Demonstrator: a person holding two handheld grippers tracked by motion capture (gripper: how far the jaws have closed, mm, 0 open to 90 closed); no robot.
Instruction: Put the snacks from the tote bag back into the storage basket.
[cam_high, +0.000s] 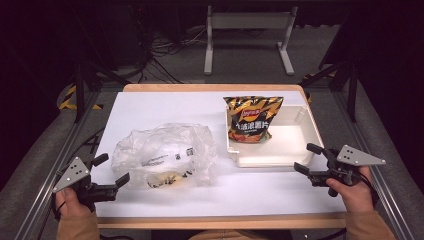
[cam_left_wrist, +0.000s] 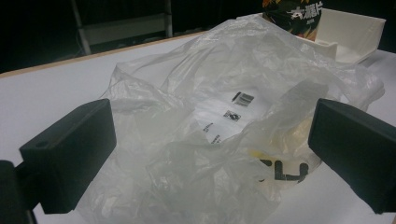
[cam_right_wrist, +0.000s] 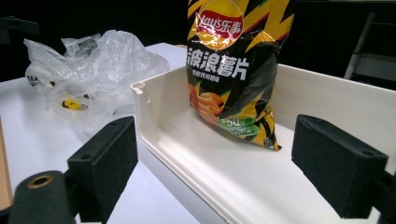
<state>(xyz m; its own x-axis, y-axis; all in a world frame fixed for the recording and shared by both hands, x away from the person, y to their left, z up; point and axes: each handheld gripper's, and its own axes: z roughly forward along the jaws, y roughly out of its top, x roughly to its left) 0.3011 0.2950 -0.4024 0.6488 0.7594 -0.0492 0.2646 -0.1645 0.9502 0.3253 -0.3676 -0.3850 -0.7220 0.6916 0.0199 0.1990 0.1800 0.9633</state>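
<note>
Plastic bag (cam_high: 165, 155) lies crumpled just ahead of the released left tool (cam_high: 111, 171); right tool (cam_high: 311, 158) gapes beside the tray (cam_high: 310, 127).

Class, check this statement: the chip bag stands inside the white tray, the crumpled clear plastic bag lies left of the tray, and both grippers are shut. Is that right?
Not quite. Both grippers are open: the left gripper and right gripper hold their jaws apart, as the high view shows. The chip bag does stand inside the white tray, with the clear plastic bag left of it.
</note>
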